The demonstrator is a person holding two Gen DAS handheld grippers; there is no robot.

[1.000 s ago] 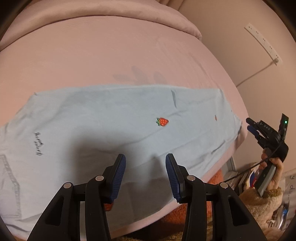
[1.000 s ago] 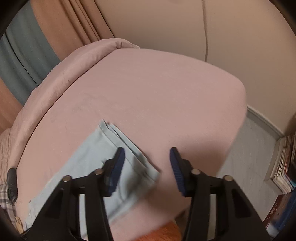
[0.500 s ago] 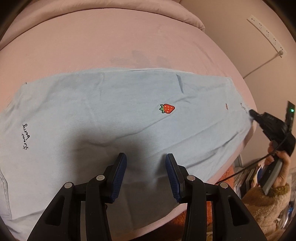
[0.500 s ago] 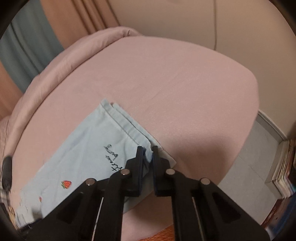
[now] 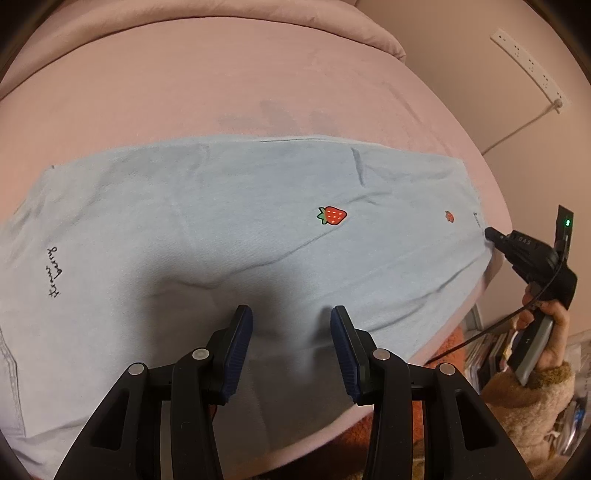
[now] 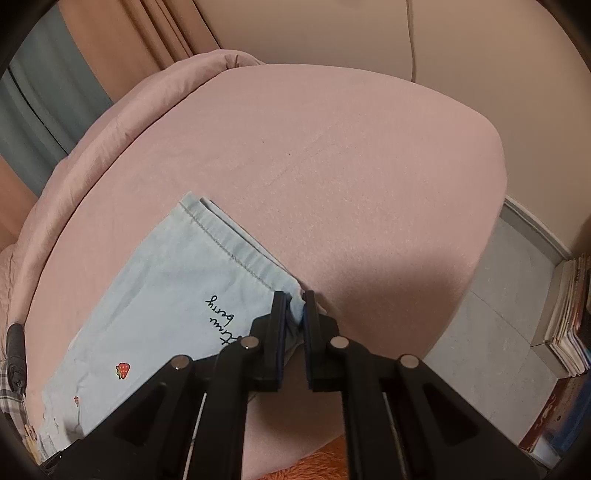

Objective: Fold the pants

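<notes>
Pink bed sheet (image 6: 351, 177), beige wall (image 6: 461, 40), wall power strip (image 5: 528, 61)

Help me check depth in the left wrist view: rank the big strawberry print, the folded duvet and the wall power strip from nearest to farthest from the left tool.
From the left tool:
1. Big strawberry print, on the pants, just ahead.
2. Folded duvet, across the bed's far side.
3. Power strip, upper right wall.

1. Bed (image 6: 369, 166) under a pink sheet; rolled pink duvet (image 5: 221, 18) along its far edge.
2. Beige wall (image 6: 480, 55); a white power strip (image 5: 528, 62) fixed to it, cord hanging down.
3. Peach and grey-blue curtains (image 6: 74, 55) at left.
4. Pale grey floor (image 6: 498, 295); stacked books (image 6: 569, 325) against the wall.
5. Orange shaggy rug (image 6: 325, 458) beside the bed.
6. Dim, warm light.
</notes>
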